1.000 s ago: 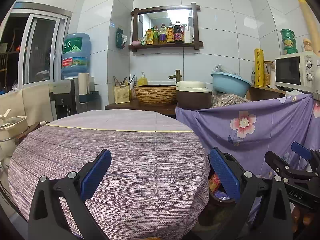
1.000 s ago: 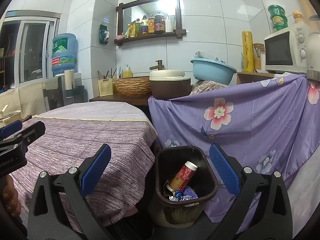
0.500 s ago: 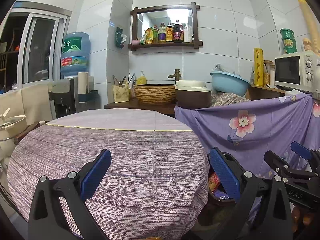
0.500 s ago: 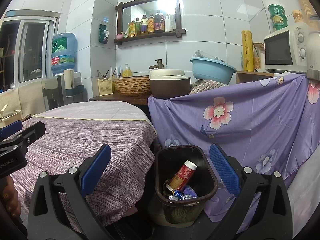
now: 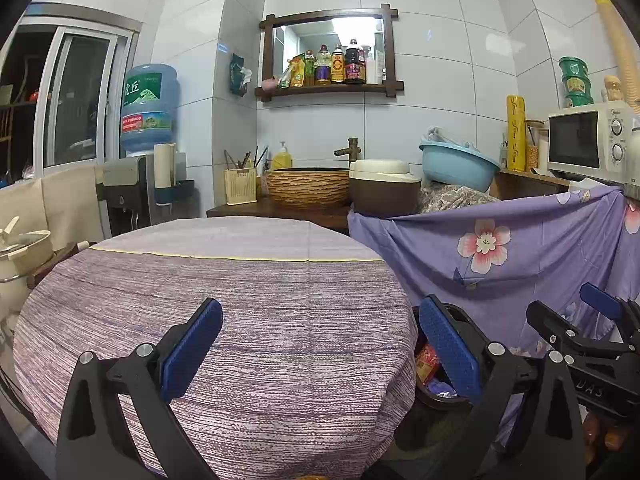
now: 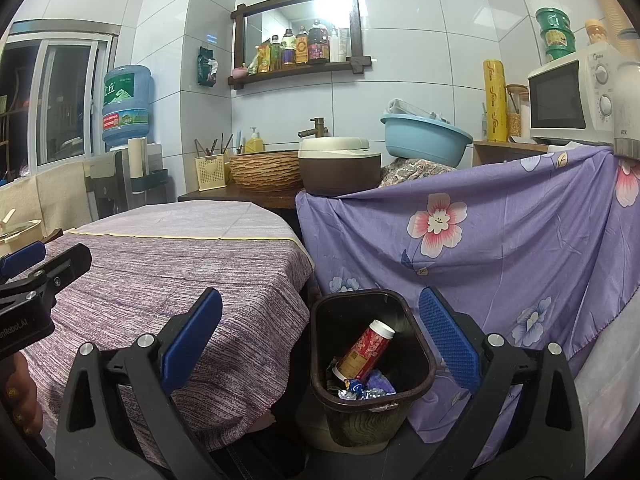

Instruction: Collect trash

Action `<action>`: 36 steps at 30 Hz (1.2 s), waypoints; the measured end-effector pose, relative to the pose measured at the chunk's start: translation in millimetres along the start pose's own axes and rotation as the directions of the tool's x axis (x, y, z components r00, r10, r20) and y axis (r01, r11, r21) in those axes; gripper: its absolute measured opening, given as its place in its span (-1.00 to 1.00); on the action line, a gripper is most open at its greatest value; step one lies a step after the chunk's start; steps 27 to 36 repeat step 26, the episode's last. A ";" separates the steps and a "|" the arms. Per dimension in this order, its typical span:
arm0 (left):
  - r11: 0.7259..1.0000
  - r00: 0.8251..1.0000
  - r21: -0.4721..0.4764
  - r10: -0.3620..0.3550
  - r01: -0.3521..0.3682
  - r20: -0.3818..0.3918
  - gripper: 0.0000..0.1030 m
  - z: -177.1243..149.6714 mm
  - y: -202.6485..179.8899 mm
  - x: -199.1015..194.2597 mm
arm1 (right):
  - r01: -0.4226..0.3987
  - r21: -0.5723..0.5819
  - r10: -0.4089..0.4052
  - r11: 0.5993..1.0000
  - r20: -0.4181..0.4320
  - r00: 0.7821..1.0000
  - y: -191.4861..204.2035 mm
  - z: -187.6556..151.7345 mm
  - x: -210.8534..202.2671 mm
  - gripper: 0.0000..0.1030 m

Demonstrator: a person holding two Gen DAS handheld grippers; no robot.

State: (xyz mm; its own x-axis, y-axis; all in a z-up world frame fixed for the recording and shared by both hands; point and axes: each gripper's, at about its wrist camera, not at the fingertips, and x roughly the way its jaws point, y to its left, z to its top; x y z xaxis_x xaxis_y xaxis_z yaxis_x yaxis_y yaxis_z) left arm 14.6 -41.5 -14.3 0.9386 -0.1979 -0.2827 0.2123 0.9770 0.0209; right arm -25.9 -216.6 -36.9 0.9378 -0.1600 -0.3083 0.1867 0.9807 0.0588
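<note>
Trash: red paper cup (image 6: pixel 366 350) and crumpled foil wrappers (image 6: pixel 362 390), lying inside dark brown bin (image 6: pixel 320 360) on floor.

Left wrist view. Left tongs (image 5: pixel 320 356) spread wide, holding nothing, poised over purple striped tablecloth (image 5: pixel 248 300). No loose trash visible on cloth. Bin partly hidden at 4 o'clock behind right-hand pad; red scrap just visible inside. Right tongs (image 5: pixel 560 316) at 3 o'clock, in front of floral sheet (image 5: pixel 520 248).

Right wrist view. Right tongs (image 6: pixel 320 352) spread wide, empty, framing bin at 6 o'clock. Cup tilted, mouth toward 1 o'clock, resting on wrappers. Left tongs (image 6: pixel 44 260) at 9 o'clock.

Handling, judged: cup light, thin-walled, easily crushed; grip across mid-body, gently. Wrappers featherweight, slippery, springy; pinch at thickest crumple.
</note>
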 end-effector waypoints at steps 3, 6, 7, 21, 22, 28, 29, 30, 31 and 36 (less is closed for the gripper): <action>1.000 1.000 0.001 -0.005 0.005 -0.002 0.90 -0.8 0.2 1.9 | 0.000 0.000 0.000 1.000 0.001 1.000 0.1 0.3 -0.1 0.89; 1.000 1.000 0.002 -0.005 0.005 -0.003 0.90 -1.0 0.6 2.0 | 0.001 0.001 -0.001 1.000 0.002 1.000 0.1 0.4 0.0 0.89; 1.000 1.000 0.001 -0.006 0.006 -0.003 0.90 -0.9 0.8 1.8 | 0.000 0.000 0.000 1.000 0.001 1.000 0.2 0.9 0.4 0.89; 1.000 1.000 -0.001 -0.010 0.010 -0.004 0.90 -2.7 -0.4 2.0 | -0.001 0.001 0.001 1.000 -0.001 1.000 0.1 0.6 0.3 0.89; 1.000 1.000 -0.001 -0.011 0.011 -0.003 0.90 -3.0 0.6 1.8 | -0.001 0.002 0.001 1.000 -0.002 1.000 0.0 -0.5 0.8 0.89; 1.000 1.000 0.003 -0.011 0.011 0.000 0.90 -3.8 -0.4 1.1 | -0.001 0.001 0.001 1.000 -0.001 1.000 -0.4 -3.2 0.5 0.89; 1.000 1.000 0.003 -0.011 0.011 0.000 0.90 -3.8 -0.4 1.1 | -0.001 0.001 0.001 1.000 -0.001 1.000 -0.4 -3.2 0.5 0.89; 1.000 1.000 0.003 -0.011 0.011 0.000 0.90 -3.8 -0.4 1.1 | -0.001 0.001 0.001 1.000 -0.001 1.000 -0.4 -3.2 0.5 0.89; 1.000 1.000 0.003 -0.011 0.011 0.000 0.90 -3.8 -0.4 1.1 | -0.001 0.001 0.001 1.000 -0.001 1.000 -0.4 -3.2 0.5 0.89; 1.000 1.000 0.003 -0.011 0.011 0.000 0.90 -3.8 -0.4 1.1 | -0.001 0.001 0.001 1.000 -0.001 1.000 -0.4 -3.2 0.5 0.89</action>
